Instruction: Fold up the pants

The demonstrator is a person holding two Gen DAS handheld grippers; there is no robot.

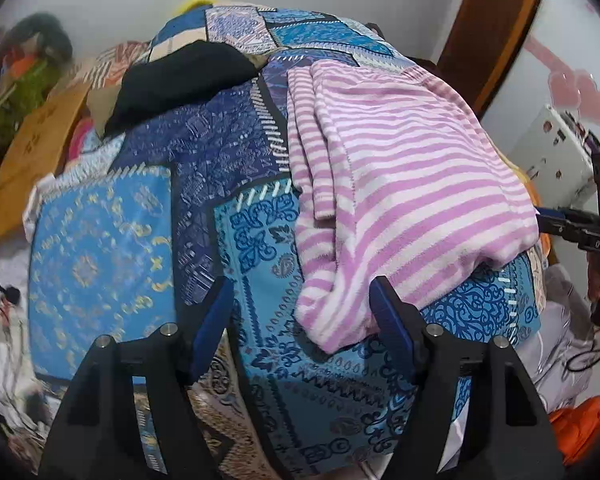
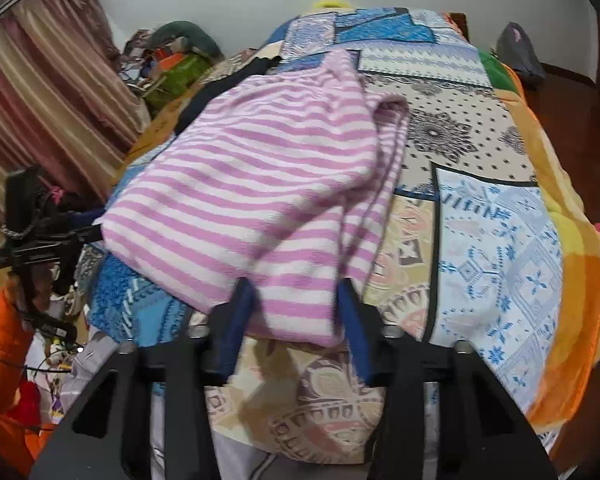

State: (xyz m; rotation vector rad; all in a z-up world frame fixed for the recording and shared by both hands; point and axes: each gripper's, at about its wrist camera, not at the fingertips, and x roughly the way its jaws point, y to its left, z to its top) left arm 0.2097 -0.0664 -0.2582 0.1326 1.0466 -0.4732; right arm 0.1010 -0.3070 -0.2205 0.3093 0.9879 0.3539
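Pink-and-white striped pants point(image 1: 400, 184) lie folded in a loose bundle on a blue patchwork bedspread point(image 1: 140, 240). My left gripper point(image 1: 302, 300) is open, its blue pads either side of the bundle's near lower corner. In the right wrist view the pants point(image 2: 260, 176) lie across the bed, and my right gripper point(image 2: 294, 300) is open with the near edge of the fabric between its pads. The right gripper also shows at the right edge of the left wrist view point(image 1: 580, 224); the left gripper shows at the left of the right wrist view point(image 2: 40, 240).
A black garment point(image 1: 180, 80) lies on the bed beyond the pants. Clutter and a cardboard box point(image 1: 32, 152) sit to the left. A striped curtain point(image 2: 48, 92) hangs at the left. An orange blanket point(image 2: 572, 280) edges the bed's right side.
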